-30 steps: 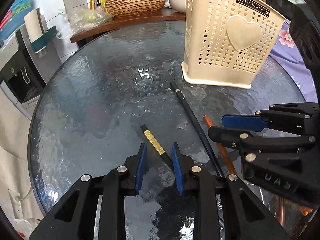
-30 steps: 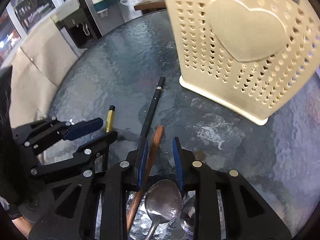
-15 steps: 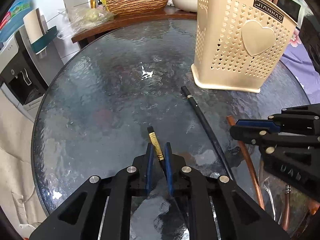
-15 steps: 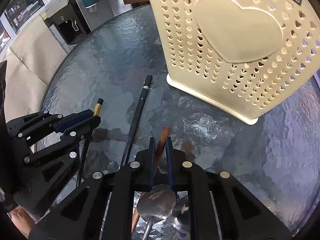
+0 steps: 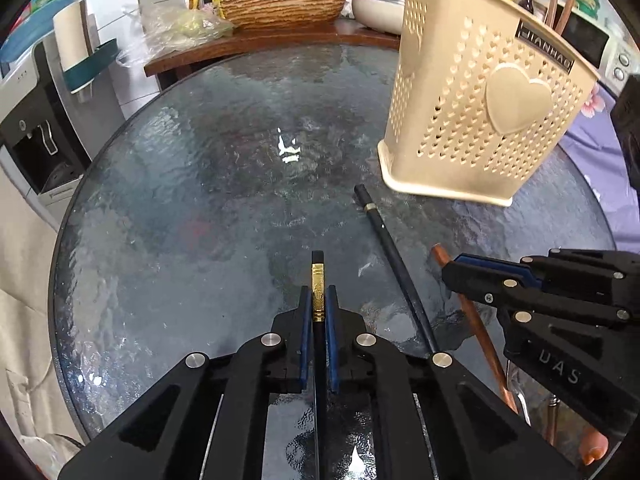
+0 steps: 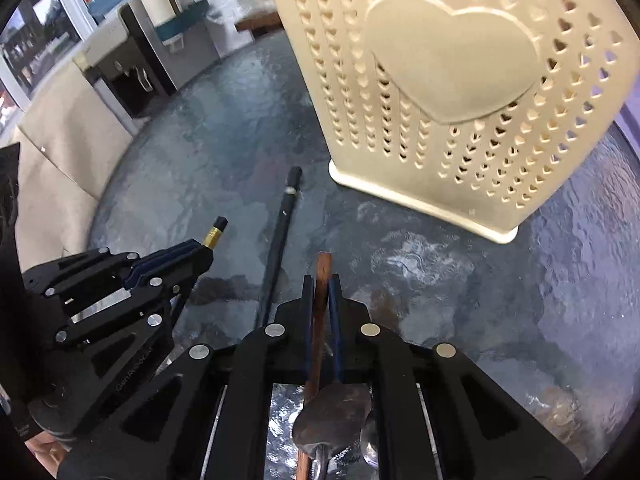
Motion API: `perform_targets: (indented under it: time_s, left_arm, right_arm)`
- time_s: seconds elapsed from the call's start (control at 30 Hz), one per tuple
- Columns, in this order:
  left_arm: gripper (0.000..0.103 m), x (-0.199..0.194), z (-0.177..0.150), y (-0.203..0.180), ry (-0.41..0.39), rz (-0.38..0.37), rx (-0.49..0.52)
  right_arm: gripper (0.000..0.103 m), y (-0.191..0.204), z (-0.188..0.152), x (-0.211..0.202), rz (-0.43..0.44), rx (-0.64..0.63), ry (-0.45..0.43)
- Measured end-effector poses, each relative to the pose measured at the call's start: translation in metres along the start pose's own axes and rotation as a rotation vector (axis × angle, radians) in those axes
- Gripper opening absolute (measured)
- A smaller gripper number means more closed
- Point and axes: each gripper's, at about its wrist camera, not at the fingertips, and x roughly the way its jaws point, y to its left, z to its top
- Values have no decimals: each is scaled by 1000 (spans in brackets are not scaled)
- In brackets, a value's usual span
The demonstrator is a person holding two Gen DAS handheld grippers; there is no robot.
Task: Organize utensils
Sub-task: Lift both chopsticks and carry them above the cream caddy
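Note:
My left gripper (image 5: 319,292) is shut on a black chopstick with a gold band (image 5: 317,280), whose end sticks out past the pads. My right gripper (image 6: 321,280) is shut on a brown wooden chopstick (image 6: 322,268). Between the two, a second black chopstick (image 5: 384,232) lies flat on the glass table (image 5: 200,200). A cream perforated utensil basket (image 5: 480,120) with a raised heart stands at the far right. Under my right gripper lies a metal spoon (image 6: 332,420). In the right wrist view my left gripper (image 6: 204,254) shows at the left with the gold-banded chopstick (image 6: 214,234) in it.
Behind the table a wooden counter (image 5: 256,40) carries a woven bowl (image 5: 282,4), a plastic bag and bottles. A water dispenser (image 5: 36,120) stands off the table's left edge. Purple floral fabric (image 5: 600,140) lies beyond the right edge.
Both grippers closed from open: the left onto the gold-banded chopstick, the right onto the brown chopstick. Each chopstick now lines up straight between its pads.

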Motion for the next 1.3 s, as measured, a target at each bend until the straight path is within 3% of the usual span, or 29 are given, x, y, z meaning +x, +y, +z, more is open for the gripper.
perform_targets:
  time_s: [0.4, 0.73, 1.0, 1.3]
  left_arm:
    - [6, -49, 9, -3, -131, -29, -30]
    - [7, -114, 10, -11, -293, -85, -49]
    - [6, -149, 8, -23, -375, -107, -26]
    - [6, -159, 4, -26, -401, -120, -17]
  right_arm:
    - [8, -13, -2, -61, 151, 44, -204]
    - [7, -15, -21, -133, 249, 10, -399]
    - [7, -12, -33, -171, 272, -19, -497]
    - [7, 3, -40, -190, 251, -65, -550]
